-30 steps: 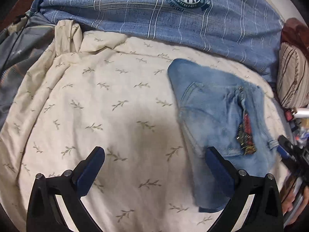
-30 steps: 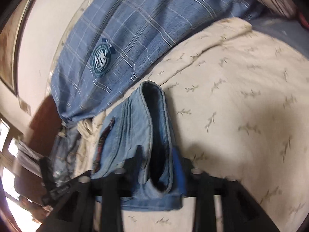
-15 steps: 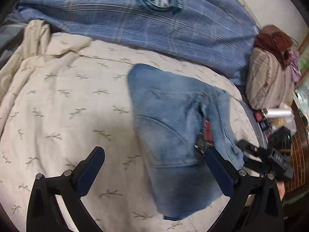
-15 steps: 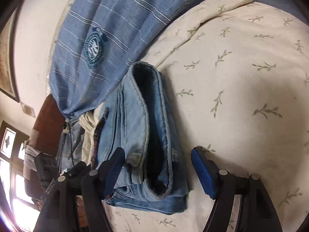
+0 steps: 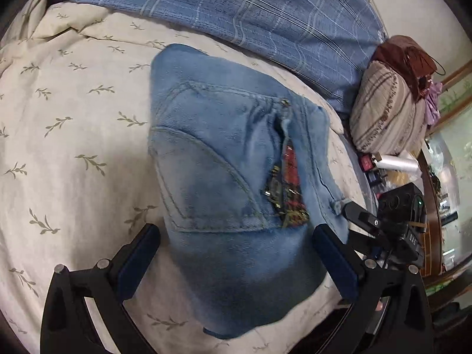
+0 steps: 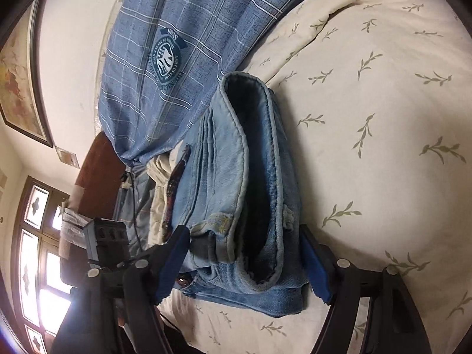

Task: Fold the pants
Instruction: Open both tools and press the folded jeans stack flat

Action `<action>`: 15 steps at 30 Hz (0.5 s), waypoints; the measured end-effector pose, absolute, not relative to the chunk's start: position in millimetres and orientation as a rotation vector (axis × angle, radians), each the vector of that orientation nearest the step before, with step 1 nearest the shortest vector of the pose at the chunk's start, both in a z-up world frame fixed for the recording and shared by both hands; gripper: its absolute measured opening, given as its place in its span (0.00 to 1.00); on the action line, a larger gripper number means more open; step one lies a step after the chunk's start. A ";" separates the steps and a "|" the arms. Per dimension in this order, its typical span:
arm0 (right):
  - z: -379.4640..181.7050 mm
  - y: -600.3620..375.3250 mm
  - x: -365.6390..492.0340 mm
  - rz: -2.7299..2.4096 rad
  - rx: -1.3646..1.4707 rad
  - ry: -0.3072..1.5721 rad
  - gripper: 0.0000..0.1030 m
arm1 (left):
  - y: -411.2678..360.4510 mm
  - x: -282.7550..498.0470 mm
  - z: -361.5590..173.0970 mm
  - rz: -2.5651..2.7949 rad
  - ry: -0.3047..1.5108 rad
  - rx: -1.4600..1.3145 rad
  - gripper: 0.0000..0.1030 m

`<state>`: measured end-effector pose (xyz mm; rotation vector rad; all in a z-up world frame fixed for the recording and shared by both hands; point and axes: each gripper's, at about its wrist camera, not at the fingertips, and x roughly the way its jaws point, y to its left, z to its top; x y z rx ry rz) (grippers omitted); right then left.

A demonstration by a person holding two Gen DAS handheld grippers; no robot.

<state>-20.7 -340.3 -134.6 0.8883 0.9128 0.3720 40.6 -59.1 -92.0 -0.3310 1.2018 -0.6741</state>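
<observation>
On a leaf-print bedspread (image 5: 73, 135), folded blue jeans (image 5: 224, 159) lie near a blue plaid blanket (image 5: 265, 14).
Left gripper (image 5: 236, 261) is spread wide around the jeans' near end, pads not pressing. Right gripper (image 6: 247, 261) is spread too, straddling the waistband end. A striped pillow (image 5: 389, 109) sits beyond.

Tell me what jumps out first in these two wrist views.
The folded jeans dominate, lying mid-bed on the cream leaf-print bedspread, with a red patterned strip showing at a seam. Both tools straddle the bundle with open pads: the left tool and the right tool. Behind lies a blue plaid blanket with a round crest.
</observation>
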 end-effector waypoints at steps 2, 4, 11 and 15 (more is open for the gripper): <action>-135.7 -338.2 -18.0 0.362 0.878 0.908 0.74 | -60.7 38.8 -94.5 -0.673 1.175 -0.313 1.00; -135.5 -334.6 -16.3 0.351 0.850 0.902 0.75 | -66.0 32.8 -94.8 -0.674 1.129 -0.249 1.00; -132.6 -324.2 -8.6 0.349 0.763 0.894 0.77 | -66.4 31.7 -95.7 -0.718 1.086 -0.204 1.00; -134.1 -325.2 -7.8 0.363 0.773 0.899 0.77 | -67.2 36.9 -93.3 -0.721 1.110 -0.198 1.00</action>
